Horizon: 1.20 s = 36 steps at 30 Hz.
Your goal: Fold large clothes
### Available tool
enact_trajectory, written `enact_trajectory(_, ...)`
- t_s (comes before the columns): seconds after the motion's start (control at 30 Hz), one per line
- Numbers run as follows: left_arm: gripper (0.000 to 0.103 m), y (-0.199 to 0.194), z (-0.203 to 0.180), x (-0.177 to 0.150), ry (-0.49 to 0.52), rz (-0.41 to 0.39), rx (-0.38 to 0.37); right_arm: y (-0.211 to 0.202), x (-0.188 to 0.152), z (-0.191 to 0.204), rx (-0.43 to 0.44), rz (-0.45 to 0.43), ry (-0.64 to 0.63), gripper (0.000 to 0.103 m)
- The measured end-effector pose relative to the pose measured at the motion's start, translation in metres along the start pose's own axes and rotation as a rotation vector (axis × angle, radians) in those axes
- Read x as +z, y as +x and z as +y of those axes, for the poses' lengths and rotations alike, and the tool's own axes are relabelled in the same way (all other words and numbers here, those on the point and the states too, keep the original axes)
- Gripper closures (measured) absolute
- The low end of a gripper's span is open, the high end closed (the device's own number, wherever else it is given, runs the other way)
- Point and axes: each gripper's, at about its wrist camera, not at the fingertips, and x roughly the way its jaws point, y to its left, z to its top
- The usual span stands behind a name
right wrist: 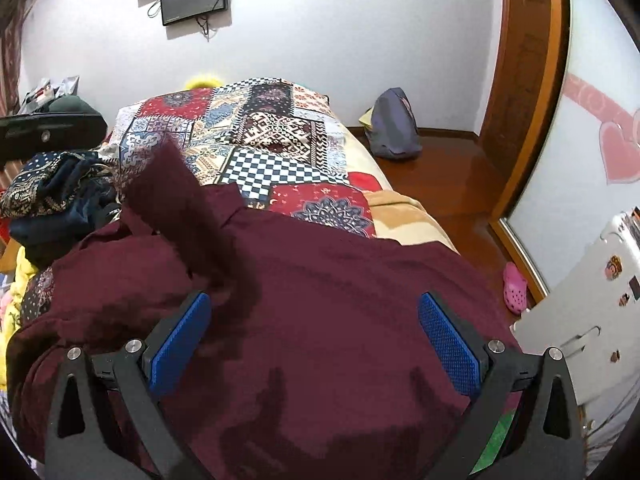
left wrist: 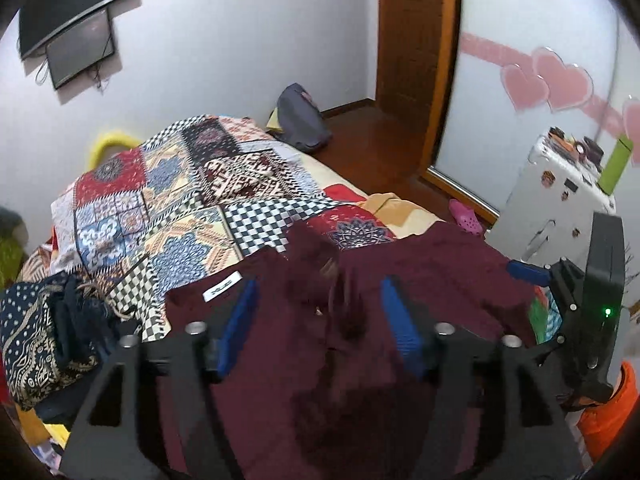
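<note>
1. At the far left, a bundled navy cloth with a gold paisley print (left wrist: 44,344) sits in a heap at the edge of the bed, just beside the garment.
2. The large dark maroon woven garment (right wrist: 320,280) lies spread over the near end of the bed, on top of a multicoloured patchwork bedcover with checkered and floral squares (left wrist: 168,208). It is rumpled rather than flat — one flap stands folded up toward the left in the right wrist view, and creases run down its middle.
3. A small white sewn-in label (left wrist: 222,281) shows near the garment's upper left edge.
4. The left gripper (left wrist: 320,312) hangs over the garment with its blue-padded fingers (left wrist: 240,316) spread apart, grasping nothing.
5. The right gripper (right wrist: 314,340) is likewise released, its ribbed blue pads (right wrist: 448,344) wide apart above the maroon cloth.
6. Further right, a pink clog (right wrist: 514,286) lies on the brown wooden floor, next to a white fridge with stickers (right wrist: 592,288).
</note>
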Motion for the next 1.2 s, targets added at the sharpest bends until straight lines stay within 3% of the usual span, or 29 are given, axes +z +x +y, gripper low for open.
enact_trajectory(0.1,0.033,-0.001,-0.001,-0.004,0.004,0.011,0.003,0.003,-0.002,-0.003,0.01,0.014,0.003,0.0)
enact_trajectory(0.23,0.024,-0.005,0.03,-0.024,-0.04,0.043,0.05,0.014,-0.002,-0.006,0.063,0.049,0.01,0.0)
enact_trajectory(0.5,0.023,-0.008,0.124,-0.111,-0.2,0.214,0.201,0.063,0.012,-0.008,0.203,0.194,0.08,0.0)
enact_trajectory(0.7,0.023,-0.018,0.179,-0.177,-0.349,0.285,0.269,0.11,0.036,-0.01,0.177,0.271,0.167,0.002)
enact_trajectory(0.87,0.023,-0.03,0.2,-0.214,-0.436,0.301,0.26,0.152,0.044,-0.015,0.106,0.352,0.228,0.024)
enact_trajectory(1.0,0.023,-0.041,0.2,-0.235,-0.448,0.306,0.235,0.176,0.04,-0.02,0.077,0.417,0.266,0.064)
enact_trajectory(1.1,0.023,-0.043,0.193,-0.242,-0.444,0.311,0.203,0.176,0.036,-0.019,0.039,0.409,0.263,0.081)
enact_trajectory(1.2,0.022,-0.05,0.181,-0.247,-0.431,0.306,0.17,0.159,0.041,-0.021,0.042,0.366,0.262,0.086)
